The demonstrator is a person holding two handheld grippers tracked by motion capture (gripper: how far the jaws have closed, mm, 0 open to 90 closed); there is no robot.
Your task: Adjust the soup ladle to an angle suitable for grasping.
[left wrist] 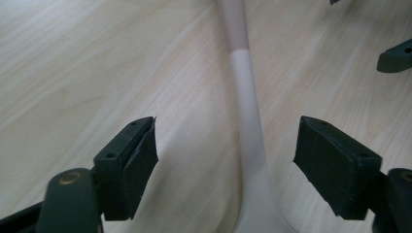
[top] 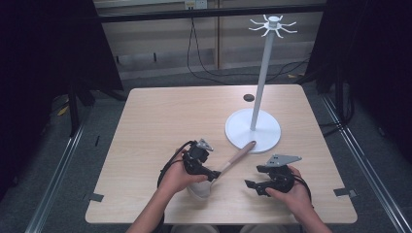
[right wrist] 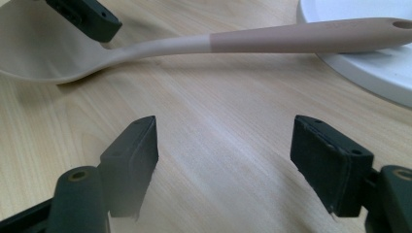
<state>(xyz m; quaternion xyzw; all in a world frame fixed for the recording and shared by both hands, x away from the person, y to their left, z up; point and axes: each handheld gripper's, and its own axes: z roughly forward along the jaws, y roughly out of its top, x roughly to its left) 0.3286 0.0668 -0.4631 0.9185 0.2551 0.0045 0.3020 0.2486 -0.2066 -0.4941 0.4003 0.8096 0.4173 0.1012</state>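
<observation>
Here the ladle (top: 228, 166) lies on the worktop (top: 160, 116), its long axis slanting from the bowl at the near side up to the handle tip resting on the stand's base (top: 265, 127); the left gripper (left wrist: 226, 160), jaws apart, straddles the handle by the bowl; the right gripper (right wrist: 223, 160), also spread and empty, hovers just beside, nearer the base.

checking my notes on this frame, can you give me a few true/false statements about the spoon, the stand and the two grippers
1. The left gripper is open with the spoon handle between its jaws. True.
2. The right gripper is shut on the spoon. False: it is open over bare table.
3. The spoon's handle tip rests on the white stand base. True.
4. The spoon hangs from a hook on the stand. False: it lies on the table.
</observation>
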